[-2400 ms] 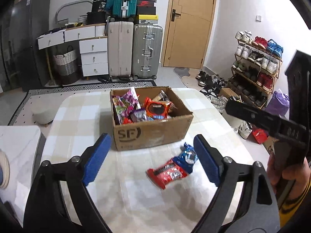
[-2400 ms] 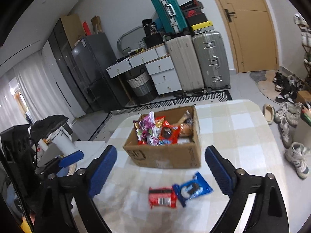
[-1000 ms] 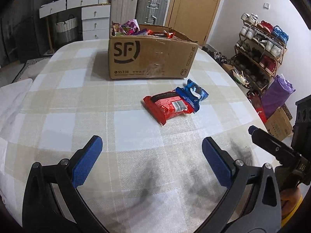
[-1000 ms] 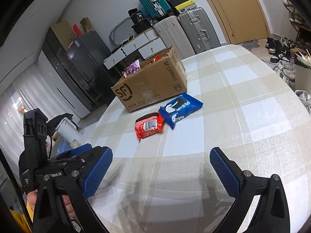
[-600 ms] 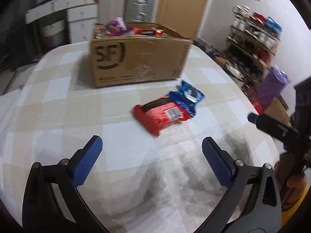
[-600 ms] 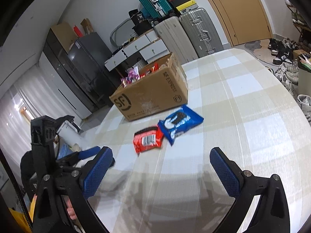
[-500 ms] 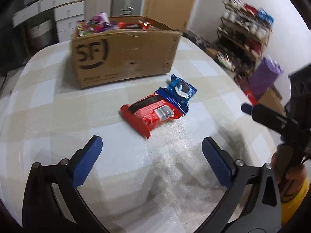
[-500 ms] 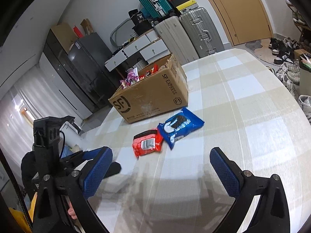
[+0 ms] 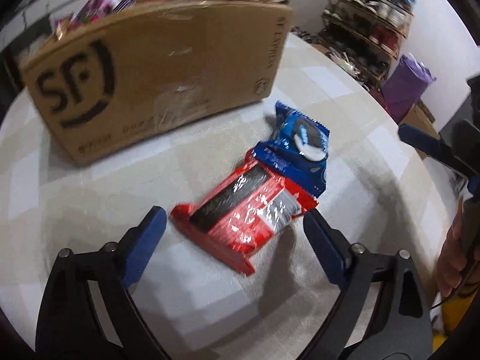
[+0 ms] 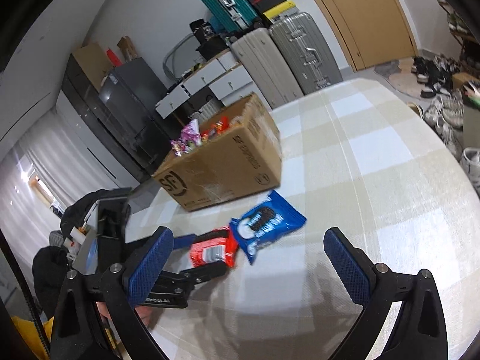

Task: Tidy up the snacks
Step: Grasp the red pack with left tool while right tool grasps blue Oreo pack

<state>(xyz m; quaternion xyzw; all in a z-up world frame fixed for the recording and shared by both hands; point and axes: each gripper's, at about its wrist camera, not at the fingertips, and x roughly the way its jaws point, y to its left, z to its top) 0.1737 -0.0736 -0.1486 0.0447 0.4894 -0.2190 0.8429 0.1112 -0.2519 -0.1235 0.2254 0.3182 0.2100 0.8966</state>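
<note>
A red snack packet [image 9: 244, 210] lies on the checked tablecloth, and a blue Oreo packet [image 9: 295, 147] overlaps its far end. My left gripper [image 9: 235, 231] is open, with a finger on each side of the red packet's near end. In the right wrist view the left gripper's fingers [image 10: 207, 271] flank the red packet [image 10: 211, 250], beside the blue packet [image 10: 265, 222]. My right gripper [image 10: 249, 258] is open and empty, just behind the two packets. The brown SF cardboard box [image 9: 156, 72] behind them holds several snacks.
The round table's right edge [image 9: 420, 162] is close to the packets. The box also shows in the right wrist view [image 10: 223, 165]. Suitcases [image 10: 288, 57], drawers and a door stand beyond the table. A shoe rack [image 9: 369, 27] is at the right.
My left gripper has moved forward and down until its open fingers flank the red packet. My right gripper has dropped a little closer to the packets. Neither packet has moved.
</note>
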